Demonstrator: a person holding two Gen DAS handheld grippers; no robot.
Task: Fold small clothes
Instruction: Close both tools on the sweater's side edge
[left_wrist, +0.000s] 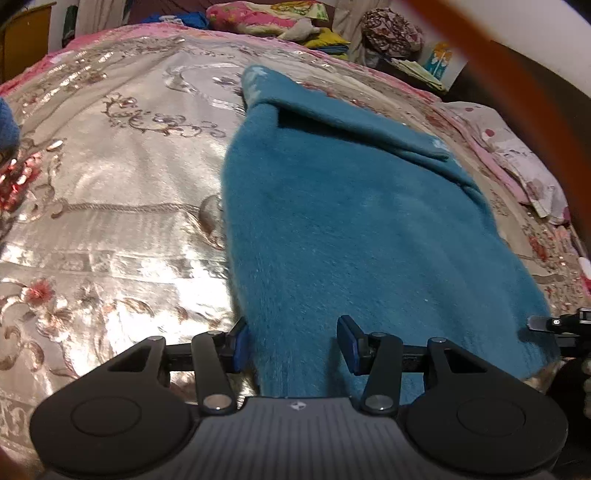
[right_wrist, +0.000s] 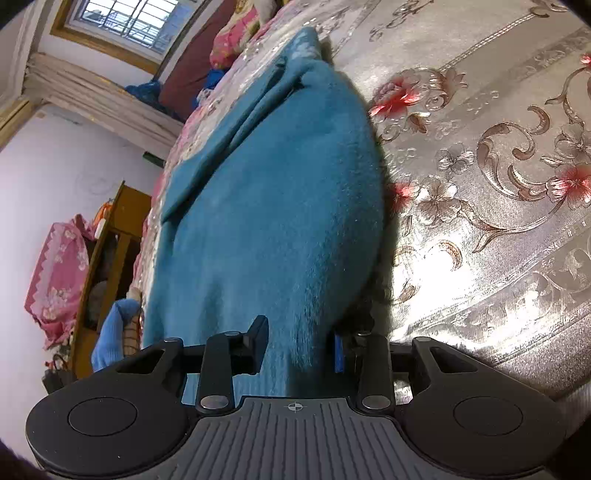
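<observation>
A shiny flowered bedspread covered the bed, with lots of bare cover to the left. A fuzzy teal sweater lay flat on it, one sleeve folded across. The left gripper had its fingers spread wide around the near hem. The right gripper was spread around that hem too.

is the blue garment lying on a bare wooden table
No, the teal garment lies on a shiny floral bedspread, with the left gripper open around its near edge.
</observation>
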